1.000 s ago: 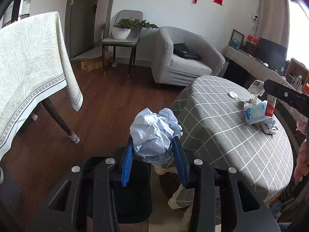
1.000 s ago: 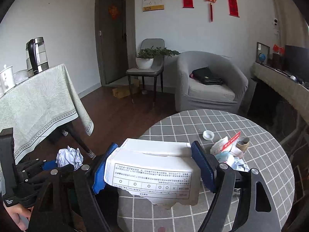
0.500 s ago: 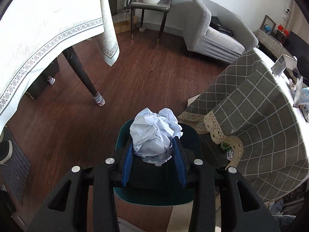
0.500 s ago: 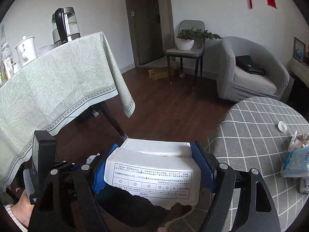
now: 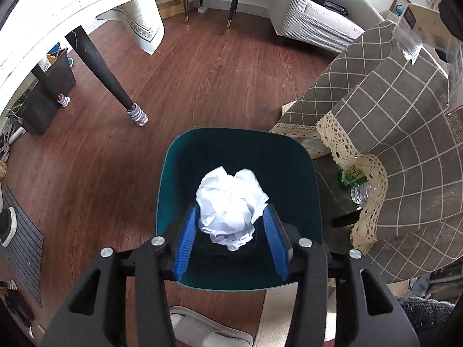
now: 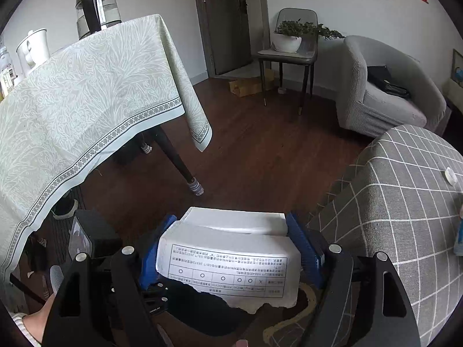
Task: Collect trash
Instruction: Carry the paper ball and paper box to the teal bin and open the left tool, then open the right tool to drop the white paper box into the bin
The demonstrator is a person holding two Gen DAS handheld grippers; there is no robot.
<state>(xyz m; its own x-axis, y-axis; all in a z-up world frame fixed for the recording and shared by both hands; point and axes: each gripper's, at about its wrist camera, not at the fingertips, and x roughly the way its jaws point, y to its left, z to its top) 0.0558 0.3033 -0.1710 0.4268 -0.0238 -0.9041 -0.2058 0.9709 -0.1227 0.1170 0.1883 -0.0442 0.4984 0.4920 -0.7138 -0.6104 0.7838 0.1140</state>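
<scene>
Floor: dark red-brown wood planks [image 5: 220, 75].
Armchair: grey [image 6: 385, 98], against the white wall [image 6: 341, 3].
Door: dark [image 6: 228, 26], left of armchair.
Plant chair: [image 6: 292, 52] between door and armchair.

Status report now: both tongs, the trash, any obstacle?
Left tongs open, crumpled paper over teal bin. Right tongs shut on white box. Nothing blocks bin mouth.

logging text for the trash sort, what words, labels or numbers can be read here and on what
Torn white box in the right gripper: printed lines and a table with circles and one "X"; the characters are too small to read.
Green bottle cap under the checked tablecloth: white mark, unreadable.
Crumpled paper at the left gripper: no readable text.
</scene>
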